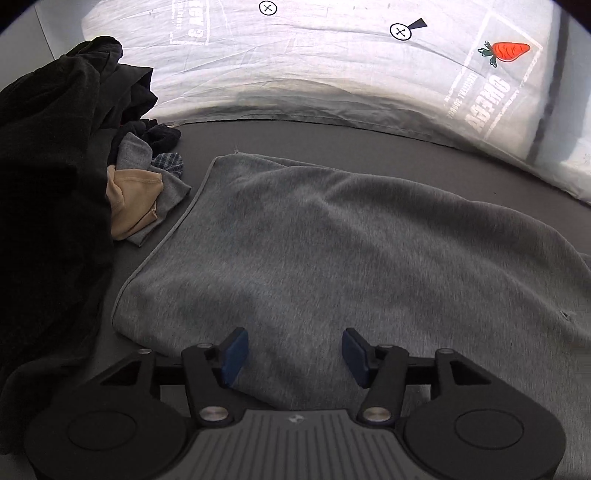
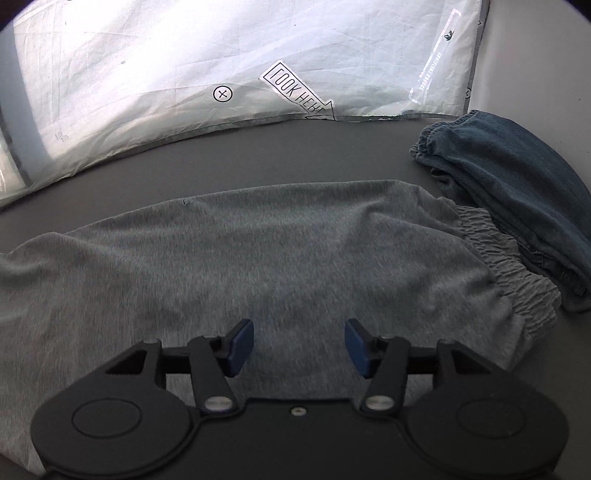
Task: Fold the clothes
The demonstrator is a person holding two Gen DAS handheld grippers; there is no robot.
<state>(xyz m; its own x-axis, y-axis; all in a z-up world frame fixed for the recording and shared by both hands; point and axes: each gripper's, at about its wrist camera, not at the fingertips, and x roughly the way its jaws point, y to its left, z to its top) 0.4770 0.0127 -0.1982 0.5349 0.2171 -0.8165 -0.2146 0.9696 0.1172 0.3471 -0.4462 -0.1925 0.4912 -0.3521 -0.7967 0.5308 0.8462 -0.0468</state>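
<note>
We see the grey garment point(image 1: 332, 258) spread flat on the dark counter point(image 1: 332, 136), filling the middle of both views. Our left claw point(image 1: 290, 356) hangs over its near edge with the blue pads point(image 1: 234, 356) apart and nothing between them but the cloth below; whether they touch it we cannot tell. Our right claw point(image 2: 299, 347) stands likewise open above the same grey garment point(image 2: 240, 258), whose gathered elastic waistband point(image 2: 517, 269) lies at three o'clock, just beside a folded blue denim piece point(image 2: 517, 184).

In the left view a heap of dark clothes point(image 1: 48, 184) rises at nine o'clock, with a tan piece point(image 1: 133, 203) and a checked scrap point(image 1: 170, 164) at its foot.

At twelve o'clock lies a white printed sheet point(image 2: 147, 74). In the right view an arrow label on it point(image 2: 299, 92) reads "LOOK HERE", upside down to us. In the left view we read "OMEGA" point(image 1: 487, 107) inverted beneath a red carrot drawing point(image 1: 508, 51); the smaller lettering is too fine to read. Circled crosses point(image 1: 400, 31) mark the sheet
</note>
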